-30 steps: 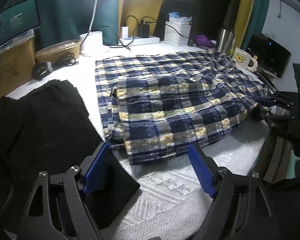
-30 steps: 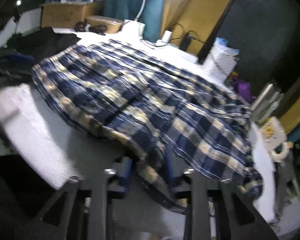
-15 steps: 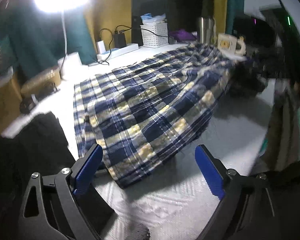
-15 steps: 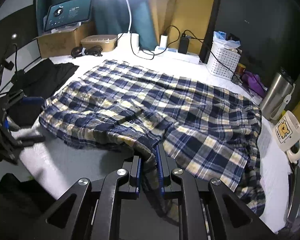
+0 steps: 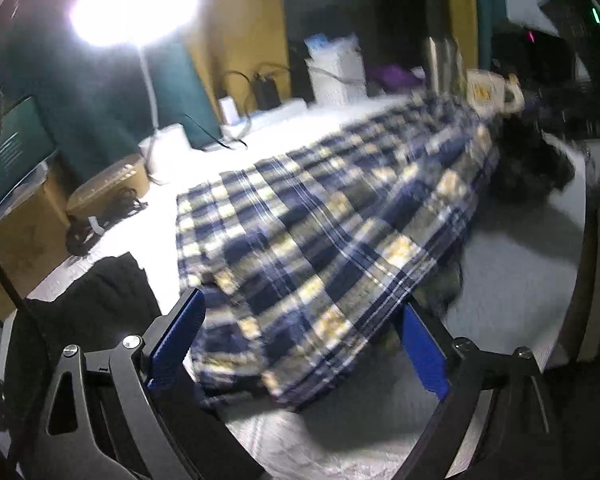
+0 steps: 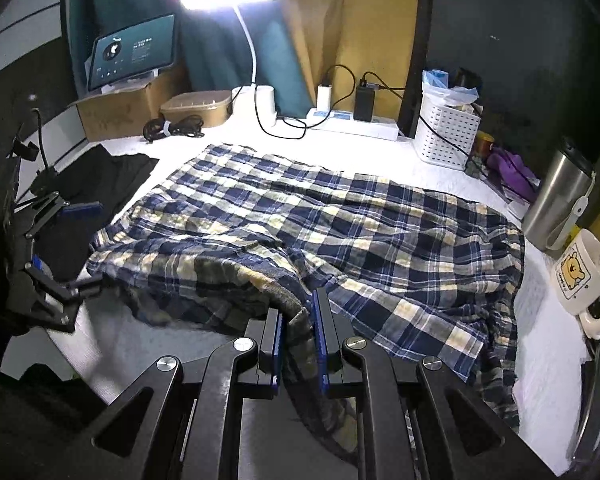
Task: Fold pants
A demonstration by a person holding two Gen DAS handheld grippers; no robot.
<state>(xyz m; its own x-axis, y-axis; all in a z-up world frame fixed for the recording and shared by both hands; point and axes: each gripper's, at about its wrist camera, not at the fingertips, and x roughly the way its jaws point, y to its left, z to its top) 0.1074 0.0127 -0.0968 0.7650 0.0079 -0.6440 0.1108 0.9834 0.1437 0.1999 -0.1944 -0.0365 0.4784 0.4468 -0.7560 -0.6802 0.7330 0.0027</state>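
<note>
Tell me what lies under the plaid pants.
Under the blue-and-yellow plaid pants shows the white textured table cover. Whatever sits beneath their spread middle is hidden.

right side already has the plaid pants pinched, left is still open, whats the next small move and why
Probably close the left gripper on the near edge of the plaid pants: its blue pads straddle that edge, spread wide. The right gripper already clamps a bunched fold, so a second hold would let both ends lift together.

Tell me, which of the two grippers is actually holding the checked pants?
The right gripper: it is pinching a fold of the plaid pants. The left gripper is open, gripping nothing.
</note>
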